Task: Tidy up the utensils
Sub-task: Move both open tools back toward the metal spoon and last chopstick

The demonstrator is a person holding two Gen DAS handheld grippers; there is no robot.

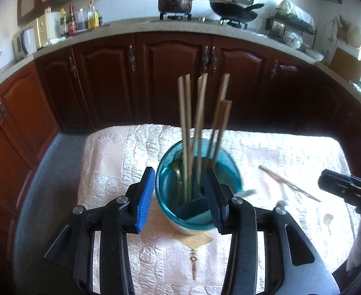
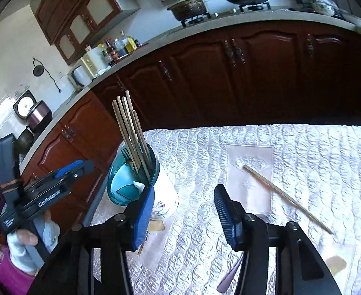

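Observation:
A teal-rimmed utensil holder point(image 1: 164, 191) stands on the quilted cloth with several wooden chopsticks point(image 1: 184, 123) upright in it. My left gripper point(image 1: 180, 196) is open just above and in front of the holder; its pads flank the rim without pressing on it. In the right wrist view the holder point(image 2: 121, 182) and its chopsticks point(image 2: 128, 127) stand at the left. My right gripper point(image 2: 185, 217) is open over bare cloth with nothing between its fingers. One loose chopstick point(image 2: 286, 196) point(image 1: 288, 184) lies on the cloth to its right. A spoon handle point(image 2: 229, 275) shows under its right finger.
The pale quilted cloth point(image 2: 254, 137) covers the table, whose left edge drops to grey floor point(image 1: 57, 167). Dark red cabinets point(image 1: 175, 73) and a counter with a pot point(image 1: 175, 1) and a wok stand beyond. A gloved hand point(image 2: 20, 245) holds the left gripper.

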